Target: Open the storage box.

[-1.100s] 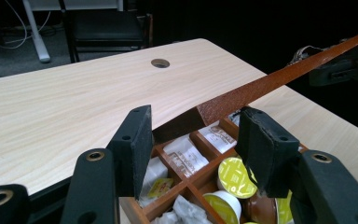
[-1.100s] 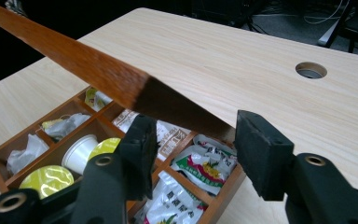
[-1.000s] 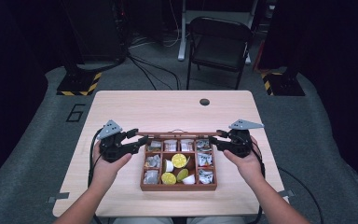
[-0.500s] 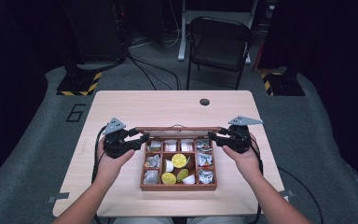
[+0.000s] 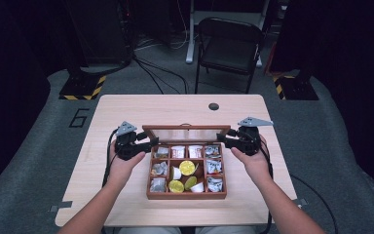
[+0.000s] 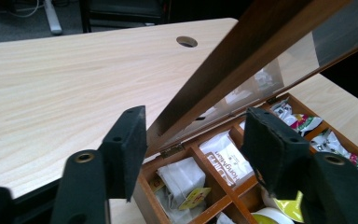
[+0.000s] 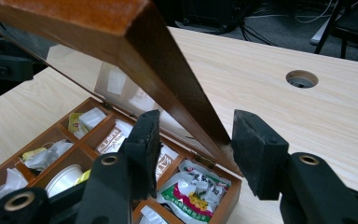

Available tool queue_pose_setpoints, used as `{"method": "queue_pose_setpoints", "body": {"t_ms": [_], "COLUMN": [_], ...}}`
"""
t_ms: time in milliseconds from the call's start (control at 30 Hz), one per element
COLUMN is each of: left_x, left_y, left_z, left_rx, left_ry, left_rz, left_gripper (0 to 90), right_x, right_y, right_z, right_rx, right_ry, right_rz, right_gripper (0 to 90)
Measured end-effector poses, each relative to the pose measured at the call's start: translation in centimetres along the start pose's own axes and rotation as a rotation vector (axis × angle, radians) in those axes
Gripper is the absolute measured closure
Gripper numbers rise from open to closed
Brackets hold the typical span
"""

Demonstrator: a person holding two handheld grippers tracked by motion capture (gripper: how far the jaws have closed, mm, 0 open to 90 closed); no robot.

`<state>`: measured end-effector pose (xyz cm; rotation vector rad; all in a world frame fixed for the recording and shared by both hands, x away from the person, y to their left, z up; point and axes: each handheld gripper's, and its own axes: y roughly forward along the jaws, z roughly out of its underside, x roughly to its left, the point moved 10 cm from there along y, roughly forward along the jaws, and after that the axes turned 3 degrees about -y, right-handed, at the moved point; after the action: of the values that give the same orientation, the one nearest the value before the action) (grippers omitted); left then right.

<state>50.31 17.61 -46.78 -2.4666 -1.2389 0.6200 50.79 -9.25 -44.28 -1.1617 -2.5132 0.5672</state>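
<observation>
Though glass-paned, brown wooden lid (image 5: 185, 127)

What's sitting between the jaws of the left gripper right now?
The left side rail of the box's glass lid runs up between the left gripper jaws, which have just been opening and don't visibly press it. The left gripper view shows this.

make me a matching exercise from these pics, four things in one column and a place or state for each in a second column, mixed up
Things:
1. lid
2. left gripper
3. chair
4. table hole

Places or states:
A. on the floor beyond the table
B. raised on its hinges over the box
C. in the far part of the tabletop
D. at the lid's left edge, jaws apart and off the wood

Pairs: 1-B, 2-D, 3-A, 4-C
</observation>
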Motion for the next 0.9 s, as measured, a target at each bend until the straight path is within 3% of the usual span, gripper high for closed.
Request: {"method": "queue_pose_setpoints", "body": {"t_ms": [233,400,633,900], "left_x": [0.0,0.2,0.0,0.1], "left_y": [1.2,2.1,2.9,3.4], "left_z": [0.1,0.1,-0.1,-0.1], "left_rx": [-0.006,-0.022,-0.052,-0.057], "left_ry": [0.016,0.003,-0.016,-0.009], "left_rz": [-0.014,-0.042,-0.048,-0.054], "left_gripper": [33.8,32.0,32.0,30.5], "right_x": [-0.2,-0.4,-0.5,-0.9], "right_y": [0.4,0.7,1.1,2.3], "right_z": [-0.2,-0.3,-0.1,1.3], "right_rx": [-0.002,-0.007,-0.002,0.003], "right_ry": [0.002,0.006,0.010,0.031], "right_rz": [0.004,0.006,0.015,0.039], "right_gripper": [50.2,49.2,43.6,38.0]}}
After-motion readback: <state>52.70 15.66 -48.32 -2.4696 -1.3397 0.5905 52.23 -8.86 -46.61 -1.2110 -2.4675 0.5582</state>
